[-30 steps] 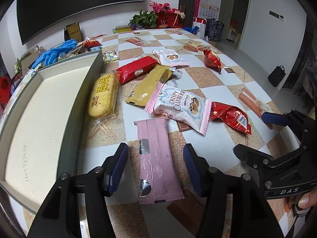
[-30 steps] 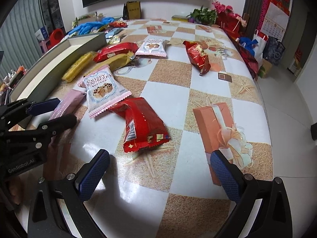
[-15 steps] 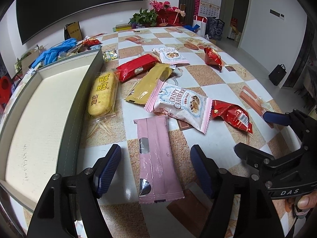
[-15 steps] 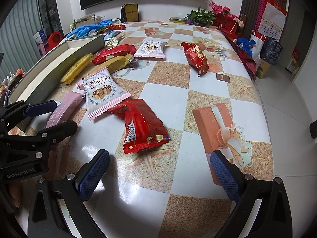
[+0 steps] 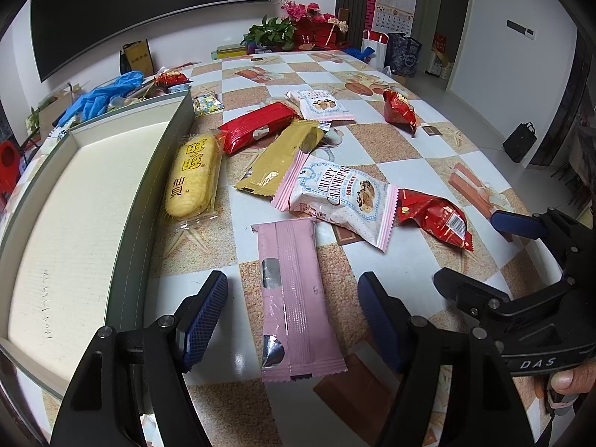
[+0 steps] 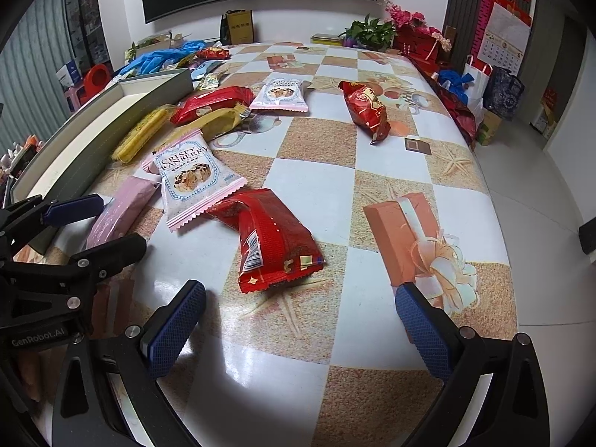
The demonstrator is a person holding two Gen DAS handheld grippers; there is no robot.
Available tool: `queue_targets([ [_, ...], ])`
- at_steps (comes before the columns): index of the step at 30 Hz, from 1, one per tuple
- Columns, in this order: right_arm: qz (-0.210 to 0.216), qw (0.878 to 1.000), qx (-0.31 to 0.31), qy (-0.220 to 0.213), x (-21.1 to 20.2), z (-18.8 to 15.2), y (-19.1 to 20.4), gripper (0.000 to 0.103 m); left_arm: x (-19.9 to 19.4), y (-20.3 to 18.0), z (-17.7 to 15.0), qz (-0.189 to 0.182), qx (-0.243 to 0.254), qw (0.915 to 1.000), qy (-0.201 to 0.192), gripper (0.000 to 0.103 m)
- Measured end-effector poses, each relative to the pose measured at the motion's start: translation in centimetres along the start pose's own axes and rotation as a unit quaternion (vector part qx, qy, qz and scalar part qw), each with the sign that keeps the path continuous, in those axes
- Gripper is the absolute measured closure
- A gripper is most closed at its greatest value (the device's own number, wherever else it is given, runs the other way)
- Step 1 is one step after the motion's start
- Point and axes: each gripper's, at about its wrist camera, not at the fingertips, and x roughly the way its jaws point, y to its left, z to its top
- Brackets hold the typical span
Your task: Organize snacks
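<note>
Tray (image 5: pixel 123 238): far left on the table (image 5: pixel 417 171).
Left hand-held gripper (image 5: pixel 294 316): jaws apart, straddling the pink wafer pack (image 5: pixel 294 298), pads clear of it.
Right hand-held gripper (image 6: pixel 298 331): wide, nothing between; red snack bag (image 6: pixel 275 238) just ahead.

In the left wrist view, the open tray (image 5: pixel 93 201) fills the left side of the frame on the table (image 5: pixel 421 171). Just right of its wall lies the rice-cracker pack (image 5: pixel 192 177); further right a long wafer bar (image 5: pixel 283 158) slants, its upper end beside another packet (image 5: pixel 257 130). The cranberry crisp pack (image 5: pixel 342 195) sits at centre, a crinkled bag (image 5: pixel 434 216) touching its right edge. Below it, at lower centre, a long wrapper (image 5: pixel 294 301) lies between the left gripper (image 5: pixel 294 320) pads, which stand apart from it. Toward the upper right rest a second crisp pack (image 5: pixel 318 104) and another crinkled bag (image 5: pixel 398 110). The right gripper (image 5: pixel 473 253) enters at the right edge.
</note>
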Motion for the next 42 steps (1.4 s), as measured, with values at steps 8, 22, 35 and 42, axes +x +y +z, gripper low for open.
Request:
queue_targets([
  [8,0.003,1.000,0.000,0.000,0.1,0.1,-0.1,0.001,0.0,-0.1,0.1,-0.001,0.000,1.0000,0.000,0.026],
  [22,0.003,1.000,0.000,0.000,0.1,0.1,0.0,0.001,0.0,-0.1,0.1,-0.001,0.000,1.0000,0.000,0.026],
  [35,0.010,0.999,-0.012,0.032,0.4,0.6,-0.2,0.001,0.1,-0.2,0.0,-0.003,0.000,1.0000,0.001,0.025],
  [42,0.013,0.998,-0.039,0.057,0.8,1.4,0.2,0.001,0.1,-0.2,0.1,-0.002,0.001,1.0000,0.001,0.025],
])
